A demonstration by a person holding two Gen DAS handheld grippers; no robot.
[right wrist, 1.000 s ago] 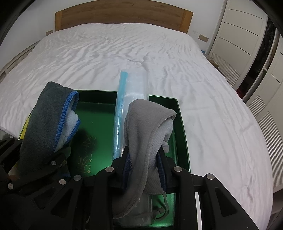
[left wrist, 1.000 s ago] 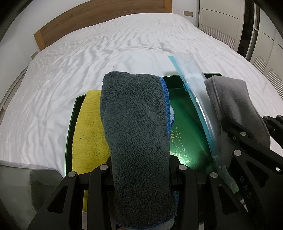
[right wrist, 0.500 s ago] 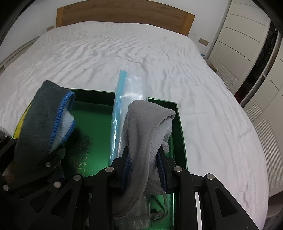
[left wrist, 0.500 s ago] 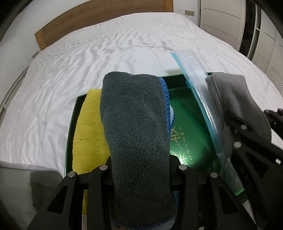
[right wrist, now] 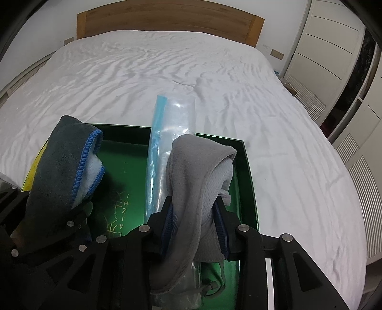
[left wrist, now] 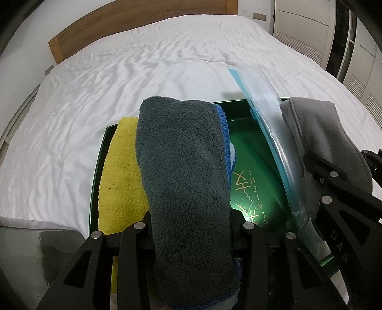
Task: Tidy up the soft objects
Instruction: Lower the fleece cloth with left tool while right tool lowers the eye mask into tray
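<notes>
My left gripper (left wrist: 191, 229) is shut on a dark grey fleece towel with blue trim (left wrist: 183, 171), held above the green tray (left wrist: 253, 152); the towel also shows in the right wrist view (right wrist: 59, 162). A yellow towel (left wrist: 121, 176) lies in the tray's left side. My right gripper (right wrist: 194, 214) is shut on a light grey cloth (right wrist: 198, 176), which also shows in the left wrist view (left wrist: 320, 133). A clear zip bag with a blue strip (right wrist: 167, 147) lies along the tray beside and under the grey cloth.
The green tray (right wrist: 248, 181) sits near the foot of a white bed (right wrist: 167, 71) with a wooden headboard (right wrist: 167, 21). White wardrobe doors (right wrist: 334, 47) stand to the right. A grey surface (left wrist: 35, 243) is at the lower left.
Both grippers keep their hold. The right gripper, its grey cloth and the bag have shifted slightly against the tray; the left gripper has hardly moved.
</notes>
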